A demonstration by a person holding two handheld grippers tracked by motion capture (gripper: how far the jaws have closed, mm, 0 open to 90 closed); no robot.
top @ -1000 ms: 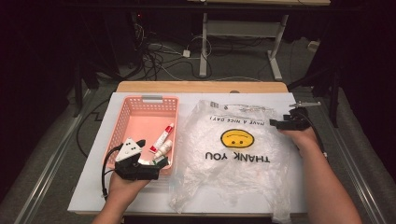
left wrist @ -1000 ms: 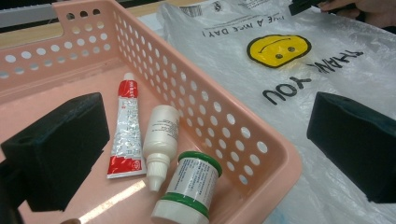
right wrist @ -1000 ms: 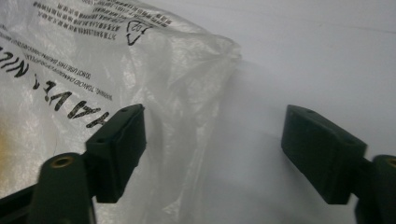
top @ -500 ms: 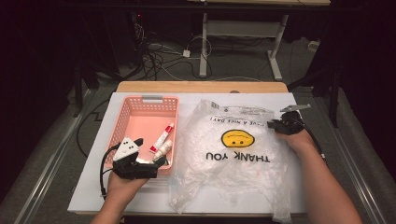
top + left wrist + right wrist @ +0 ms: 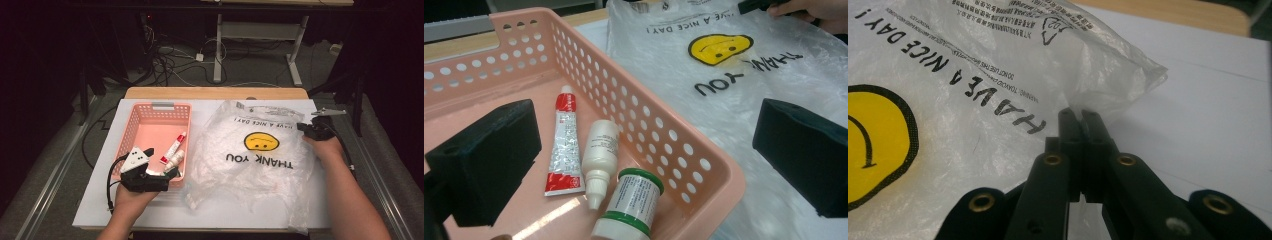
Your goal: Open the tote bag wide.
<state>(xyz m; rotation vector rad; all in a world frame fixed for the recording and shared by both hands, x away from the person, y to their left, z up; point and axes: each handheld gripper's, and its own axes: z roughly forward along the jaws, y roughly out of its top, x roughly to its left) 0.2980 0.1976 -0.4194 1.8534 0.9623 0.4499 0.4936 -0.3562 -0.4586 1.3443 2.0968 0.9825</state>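
The right gripper (image 5: 1079, 117) has just clenched its jaws on the edge of the plastic bag (image 5: 252, 165), which sprawls across the middle of the desk (image 5: 100, 200). At lower left, the left gripper (image 5: 167, 175) waits with jaws released astride the pink basket (image 5: 684, 145) wall.

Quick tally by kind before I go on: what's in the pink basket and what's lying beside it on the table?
Pink basket: 1
Red and white tube: 1
White dropper bottle: 1
White bottle with green bands: 1
Clear plastic bag with a yellow smiley: 1
Total: 5
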